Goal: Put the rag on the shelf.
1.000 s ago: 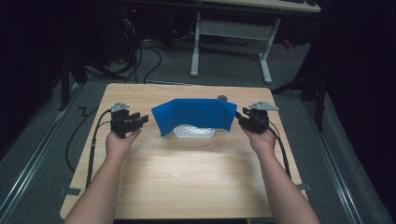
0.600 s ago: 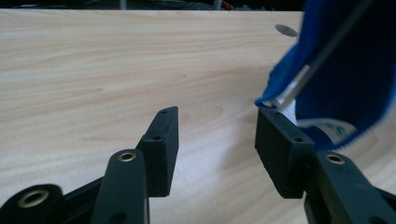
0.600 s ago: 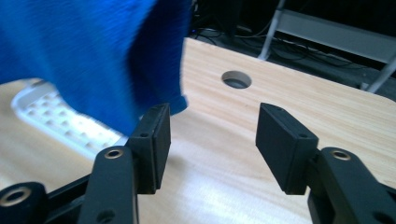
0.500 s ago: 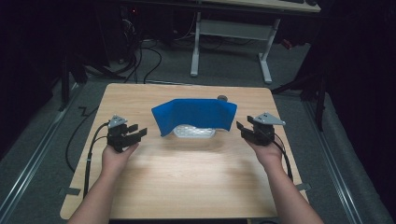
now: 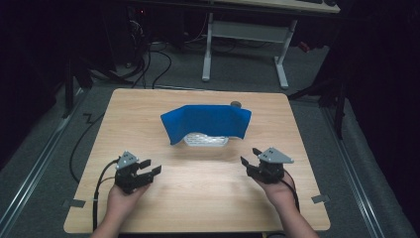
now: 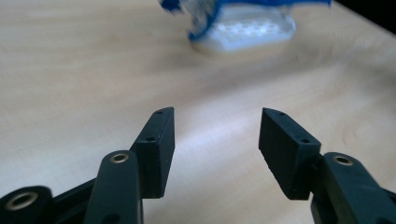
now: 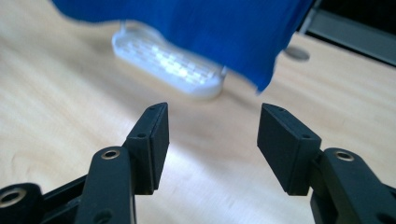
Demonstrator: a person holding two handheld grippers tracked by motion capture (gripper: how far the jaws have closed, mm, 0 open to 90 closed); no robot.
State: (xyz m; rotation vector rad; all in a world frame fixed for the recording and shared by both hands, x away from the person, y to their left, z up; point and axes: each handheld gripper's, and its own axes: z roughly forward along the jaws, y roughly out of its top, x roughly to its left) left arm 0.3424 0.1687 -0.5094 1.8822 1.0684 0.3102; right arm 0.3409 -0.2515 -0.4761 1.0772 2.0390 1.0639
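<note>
Wooden bench (image 5: pixel 208 198), viewed from above. A blue cloth (image 5: pixel 205 121) stands draped in a curved band a little toward twelve o'clock of the bench centre. A white perforated tray (image 5: pixel 205 141) lies under it, its near edge showing below the cloth's hem. A small round dark object (image 5: pixel 236 104) sits on the bench just behind the cloth at about one o'clock; its nature cannot be made out.

Left gripper (image 5: pixel 148 167): held in the person's left hand (image 5: pixel 123 196) at about eight o'clock of the bench, well apart from the cloth. Its fingers (image 6: pixel 159 144) stand wide, nothing between them, bare wood beneath. In the left gripper view the tray and a blue edge of the cloth appear blurred, farther along the bench. A black cable (image 5: pixel 99 188) trails from this gripper toward the near edge.

Right gripper (image 5: pixel 250 157): held in the right hand (image 5: pixel 280 191) at about four o'clock, likewise well apart from the cloth. Its fingers (image 7: pixel 152 140) are also spread wide and hold nothing. The right gripper view shows the tray lying flat ahead with the cloth hanging over it.

Both grippers point roughly toward the cloth.
</note>
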